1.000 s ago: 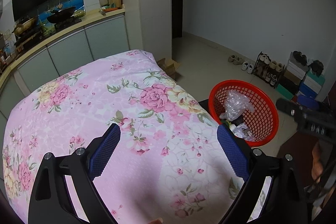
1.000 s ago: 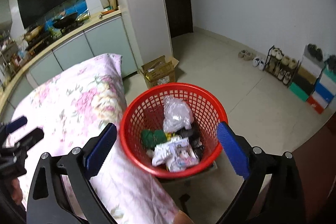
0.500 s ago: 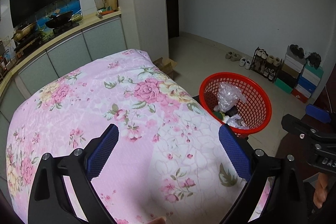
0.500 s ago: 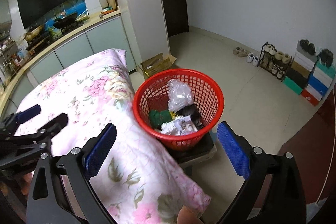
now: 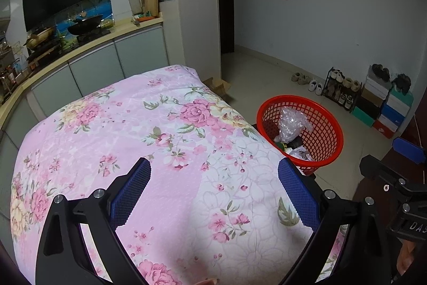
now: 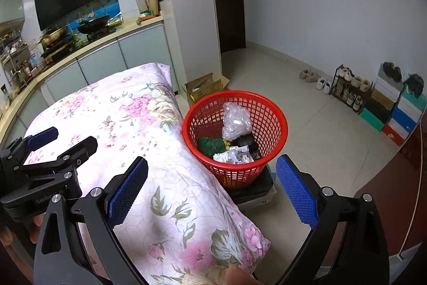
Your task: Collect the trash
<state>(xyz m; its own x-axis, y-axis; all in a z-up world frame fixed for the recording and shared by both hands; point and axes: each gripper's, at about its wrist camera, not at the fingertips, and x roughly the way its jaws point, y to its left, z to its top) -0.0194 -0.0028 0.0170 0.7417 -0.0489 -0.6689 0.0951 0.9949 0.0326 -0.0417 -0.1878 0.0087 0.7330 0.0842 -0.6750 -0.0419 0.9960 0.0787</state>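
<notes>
Both the left gripper (image 5: 213, 191) and the right gripper (image 6: 212, 190) hung with jaws wide apart, holding nothing. One red basket (image 6: 277, 122) of trash (image 6: 236, 120) stood beside the table (image 5: 133, 124).

Table under cloth (image 5: 165, 140) fills left and centre. Basket (image 6: 277, 122) just beside table's right edge, on low platform (image 6: 256, 191) on floor. In basket: plastic bag (image 6: 236, 122) toward back, crumpled paper (image 6: 234, 156) in front. Cardboard box (image 6: 205, 87) behind basket, against pillar. Counter (image 5: 88, 44) behind table. Shoe rack (image 5: 341, 90) by far right wall, stacked boxes (image 5: 387, 108) right of it.
</notes>
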